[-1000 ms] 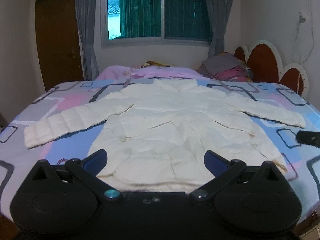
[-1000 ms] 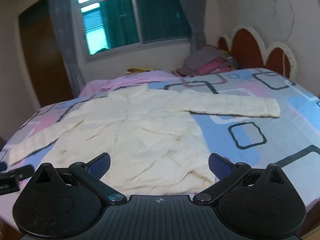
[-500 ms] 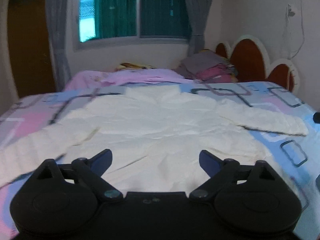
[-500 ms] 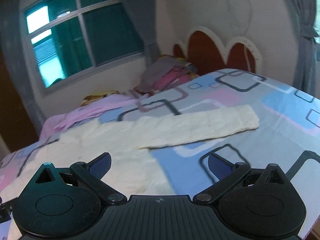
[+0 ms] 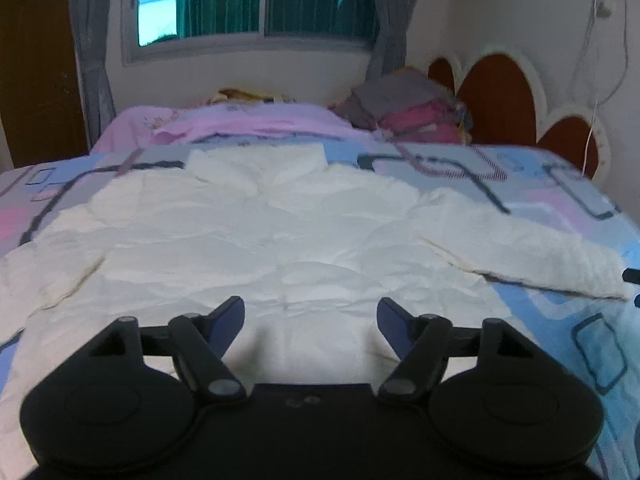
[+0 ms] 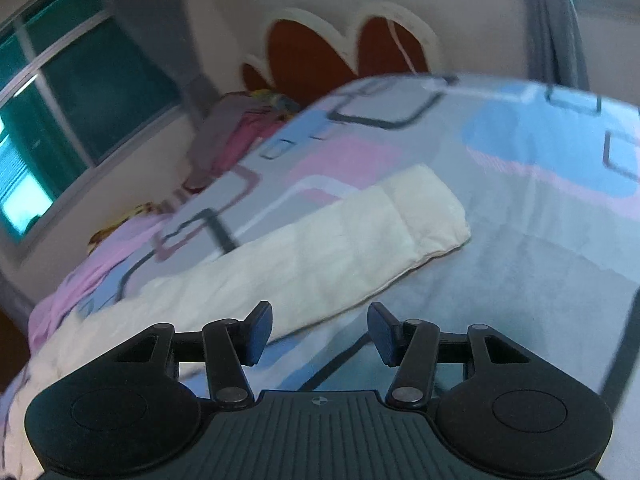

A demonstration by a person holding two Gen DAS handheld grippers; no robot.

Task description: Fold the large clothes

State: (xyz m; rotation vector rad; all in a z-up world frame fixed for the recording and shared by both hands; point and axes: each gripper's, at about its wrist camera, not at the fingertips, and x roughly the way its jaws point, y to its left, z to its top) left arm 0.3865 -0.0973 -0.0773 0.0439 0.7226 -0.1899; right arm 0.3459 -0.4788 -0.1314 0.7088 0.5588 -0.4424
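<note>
Two grippers out, both empty. Left gripper (image 5: 310, 312) low over the belly of the white jacket (image 5: 280, 240), jaws spread wide, nothing between them. Right gripper (image 6: 320, 330) angled at the jacket's right sleeve (image 6: 340, 240), jaws likewise parted, hovering by the sleeve's lower edge, contact not clear from this view.

Jacket spread flat on the bed (image 5: 580, 208), face up, collar (image 5: 256, 164) toward the window (image 5: 260, 0) and the pink blanket (image 5: 240, 120), hem nearest the left camera. Long axis from hem to collar, straight away from that camera; sleeves thrown out to either side, the right one reaching toward the headboard (image 6: 344, 52) side, cuff (image 6: 432, 208) at the far end.

Likely first fold: sleeve across the chest. Best done by pinching near the cuff, not mid-sleeve, so the whole length follows. Lift only enough to clear the bedcover, carry it inward square to the body line, lay it flat. Puffy padding apt to spring back, so press the crease. Left side ready to pin the body against dragging.
</note>
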